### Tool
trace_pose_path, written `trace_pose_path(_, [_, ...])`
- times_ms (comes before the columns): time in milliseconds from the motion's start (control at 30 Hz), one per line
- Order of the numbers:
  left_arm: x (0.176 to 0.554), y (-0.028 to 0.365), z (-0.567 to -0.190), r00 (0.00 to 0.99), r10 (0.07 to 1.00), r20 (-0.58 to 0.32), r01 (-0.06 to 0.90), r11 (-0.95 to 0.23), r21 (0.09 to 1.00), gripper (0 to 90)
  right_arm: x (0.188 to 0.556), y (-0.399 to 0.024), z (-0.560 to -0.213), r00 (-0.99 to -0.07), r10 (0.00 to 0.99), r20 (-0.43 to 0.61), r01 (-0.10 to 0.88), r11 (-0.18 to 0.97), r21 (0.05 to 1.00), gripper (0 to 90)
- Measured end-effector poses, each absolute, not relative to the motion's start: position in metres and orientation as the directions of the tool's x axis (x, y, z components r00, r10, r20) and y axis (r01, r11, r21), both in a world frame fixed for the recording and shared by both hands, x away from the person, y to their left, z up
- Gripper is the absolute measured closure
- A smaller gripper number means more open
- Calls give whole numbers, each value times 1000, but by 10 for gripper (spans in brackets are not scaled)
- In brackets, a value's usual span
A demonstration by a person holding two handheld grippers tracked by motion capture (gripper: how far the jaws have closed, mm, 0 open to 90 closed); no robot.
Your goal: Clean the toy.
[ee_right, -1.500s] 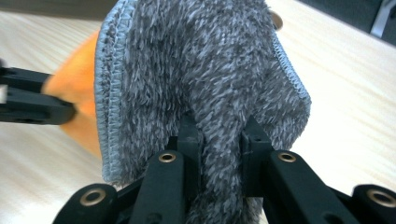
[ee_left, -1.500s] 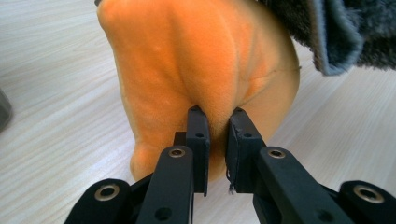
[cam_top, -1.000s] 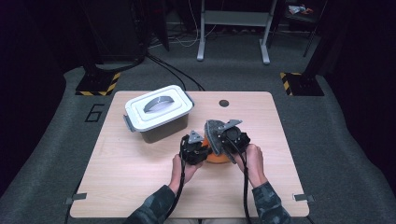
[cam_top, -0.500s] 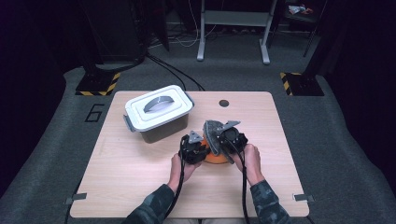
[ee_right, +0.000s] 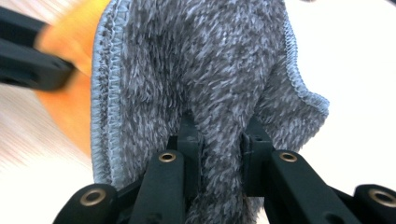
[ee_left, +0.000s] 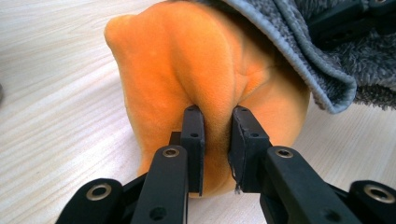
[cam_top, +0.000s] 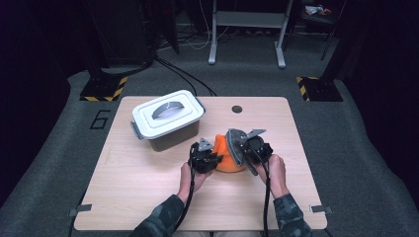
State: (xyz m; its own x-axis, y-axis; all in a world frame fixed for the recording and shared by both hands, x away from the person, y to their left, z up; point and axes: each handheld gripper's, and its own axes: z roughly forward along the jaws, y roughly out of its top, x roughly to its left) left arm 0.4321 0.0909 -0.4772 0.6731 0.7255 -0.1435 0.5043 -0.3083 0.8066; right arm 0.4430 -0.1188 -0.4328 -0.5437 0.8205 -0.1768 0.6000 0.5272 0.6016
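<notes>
Table [cam_top: 148, 197] of pale wood, seen from above, with both hands near its middle. Left gripper [ee_left: 215, 123] pinched on a fold of orange plush cloth [ee_left: 187, 70], pads pressed into the fabric from both sides, cloth bunched upright on the wood. Right gripper [ee_right: 219, 133] clamped on grey fleecy cloth [ee_right: 196, 60] with a stitched edge, a ridge of pile squeezed between the jaws. Grey cloth draped over the orange one on its right side, touching it. In the high view, orange cloth [cam_top: 225, 157] between left gripper [cam_top: 210, 155] and right gripper [cam_top: 242, 150], grey cloth [cam_top: 234, 143] on top. Lidded grey bin [cam_top: 168, 118] behind, to the left, apart from the cloths.
</notes>
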Motion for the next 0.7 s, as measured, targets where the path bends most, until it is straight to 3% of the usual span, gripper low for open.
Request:
trace_pose_path(467, [432,95,-479,673,726,-141,498,-303,812,768,460,-150,-482,-457,884,-96,739,437,512,744])
trace_pose_path(700, [430,96,-480,667,729,-153,500,-286,817,768,454,-160,-454,-442,888,-127,693,428,580,746])
